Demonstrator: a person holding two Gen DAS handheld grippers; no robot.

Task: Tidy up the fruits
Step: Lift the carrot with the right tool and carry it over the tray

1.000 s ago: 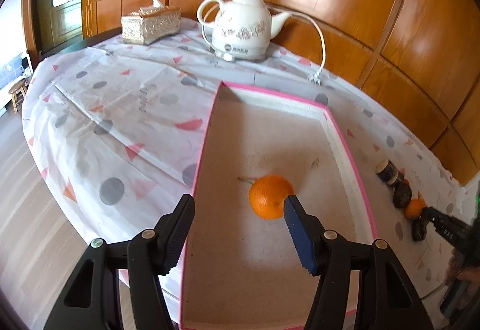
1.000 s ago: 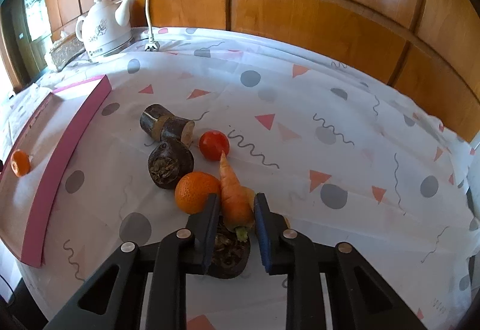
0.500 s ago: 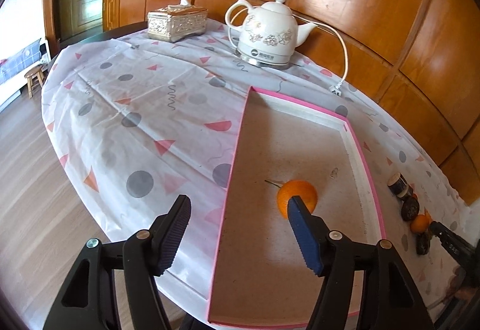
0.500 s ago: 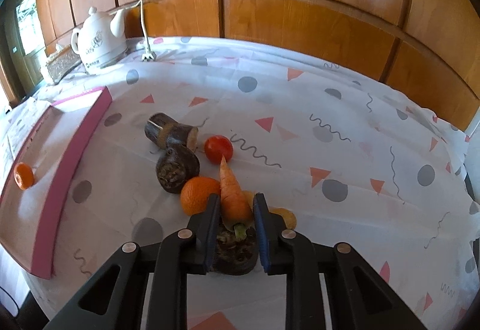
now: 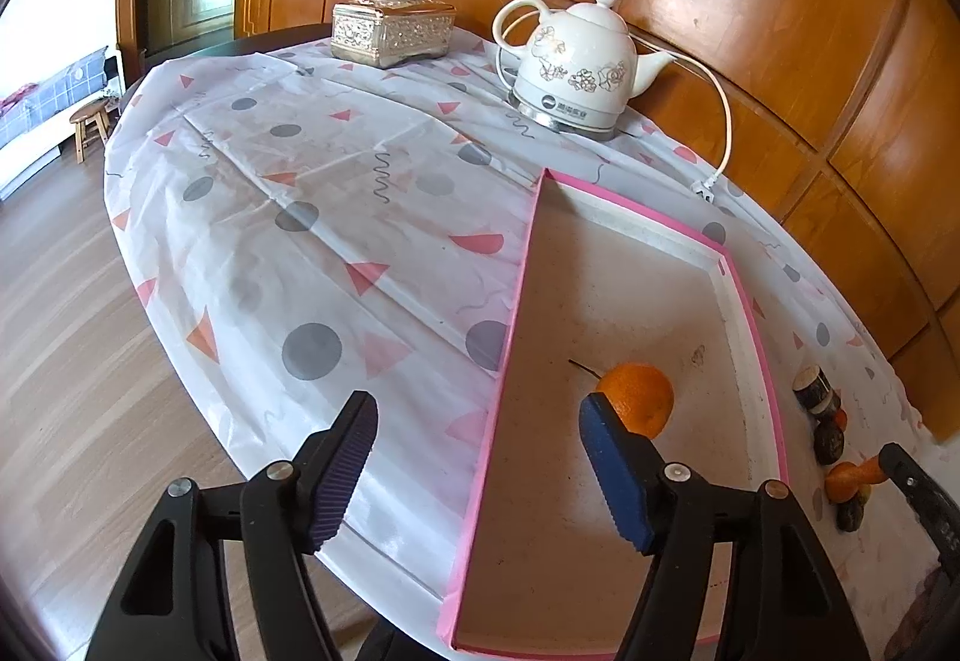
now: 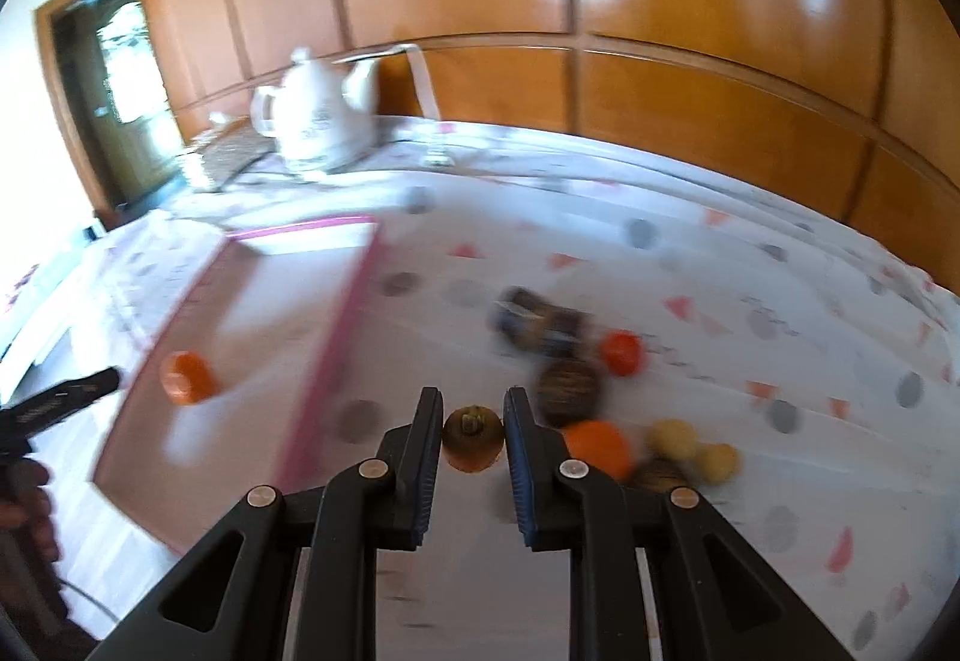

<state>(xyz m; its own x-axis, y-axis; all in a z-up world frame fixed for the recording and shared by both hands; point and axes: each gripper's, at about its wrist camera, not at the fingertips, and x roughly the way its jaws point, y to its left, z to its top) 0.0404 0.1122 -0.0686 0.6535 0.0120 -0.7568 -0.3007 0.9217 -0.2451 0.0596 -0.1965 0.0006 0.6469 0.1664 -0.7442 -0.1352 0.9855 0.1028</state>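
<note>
Carrot (image 6: 472,437) is sitting stem-end toward the camera, pinched by the right gripper (image 6: 473,424), with the pink tray (image 6: 354,313) lying to its left; left gripper (image 5: 477,466) fingers are spreading, holding nothing, near the orange (image 5: 642,400) in the tray.

A round table under a white cloth (image 5: 336,217) (grey dots, pink triangles) carries a pink-rimmed shallow tray (image 5: 747,301), white floral electric kettle (image 5: 576,72), silver embossed tissue box (image 5: 390,30) and loose fruit pile (image 6: 576,385).
</note>
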